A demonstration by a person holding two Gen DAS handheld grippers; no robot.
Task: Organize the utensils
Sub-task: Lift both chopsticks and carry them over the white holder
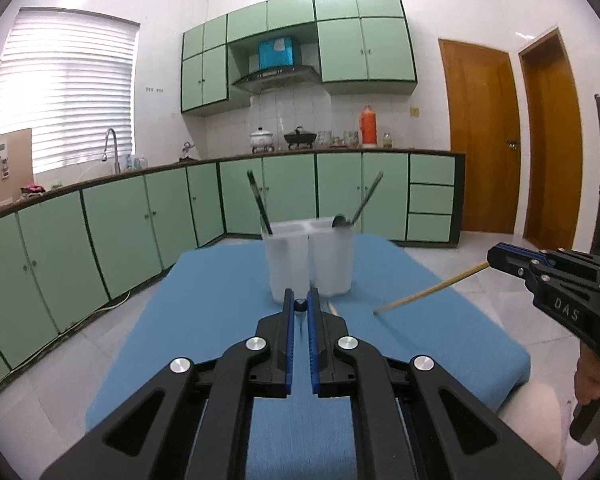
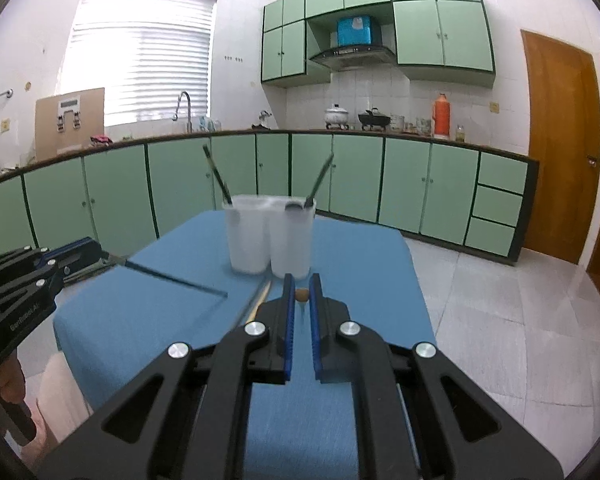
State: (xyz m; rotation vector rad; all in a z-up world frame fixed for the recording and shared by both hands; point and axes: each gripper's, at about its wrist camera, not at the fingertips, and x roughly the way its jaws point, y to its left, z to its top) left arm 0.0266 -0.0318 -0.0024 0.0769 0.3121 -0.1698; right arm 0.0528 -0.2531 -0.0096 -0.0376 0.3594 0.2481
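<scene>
In the left wrist view, our left claw is almost closed, and between its blue pads we see the dark round end of a thin utensil. In the right wrist view this same utensil looks like a dark, thin stick which goes out from the left claw over the blue surface; what kind of utensil it is, we cannot tell.

Our right claw is also nearly closed, with the round wooden end of a chopstick between its pads. The left wrist view shows the right claw at the right side, holding the wooden chopstick by one end. The stick slopes down to the left, and its far tip is at the blue surface or just above it; we cannot say which.

Just beyond both claws stands a translucent white utensil holder with two compartments, upright on the surface. A dark utensil leans to the left out of the left compartment. A spoon leans to the right out of the right compartment, with its bowl at the rim.

One more wooden chopstick lies flat on the surface, beside the right claw and near the base of the holder.
</scene>
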